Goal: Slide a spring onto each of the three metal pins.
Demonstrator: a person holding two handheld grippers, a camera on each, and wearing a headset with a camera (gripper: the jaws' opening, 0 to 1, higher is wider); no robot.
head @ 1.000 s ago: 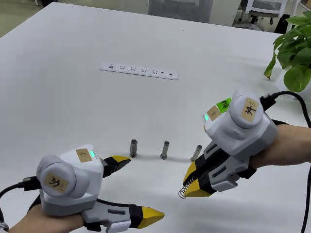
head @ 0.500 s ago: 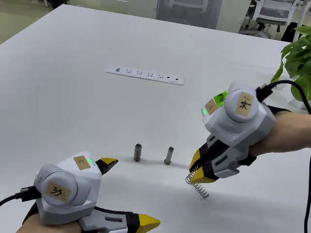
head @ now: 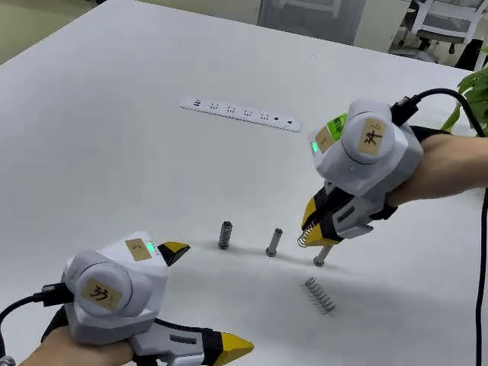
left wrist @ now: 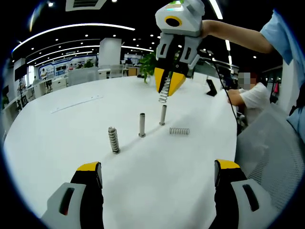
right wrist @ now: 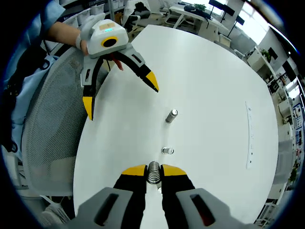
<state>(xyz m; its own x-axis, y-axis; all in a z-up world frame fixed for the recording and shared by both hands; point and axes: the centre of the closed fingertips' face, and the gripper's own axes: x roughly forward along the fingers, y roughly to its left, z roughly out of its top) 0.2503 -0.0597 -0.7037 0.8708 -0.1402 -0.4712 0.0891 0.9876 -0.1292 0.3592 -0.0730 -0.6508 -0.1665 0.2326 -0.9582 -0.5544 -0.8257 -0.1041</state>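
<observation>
Just above end pin, right hand-held gripper tight on a spring — left hand-held gripper agape, empty, at table edge.

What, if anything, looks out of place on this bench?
A loose spring lies on its side on the table beside the rightmost pin, while the right gripper holds a second spring above that pin. Nothing else stands out.

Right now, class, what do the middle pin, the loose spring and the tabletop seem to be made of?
Middle pin: metal, probably steel; dull grey sheen. Loose spring: coiled metal wire, silvery glints. Tabletop: smooth matte white, perhaps laminate; core unclear.
</observation>
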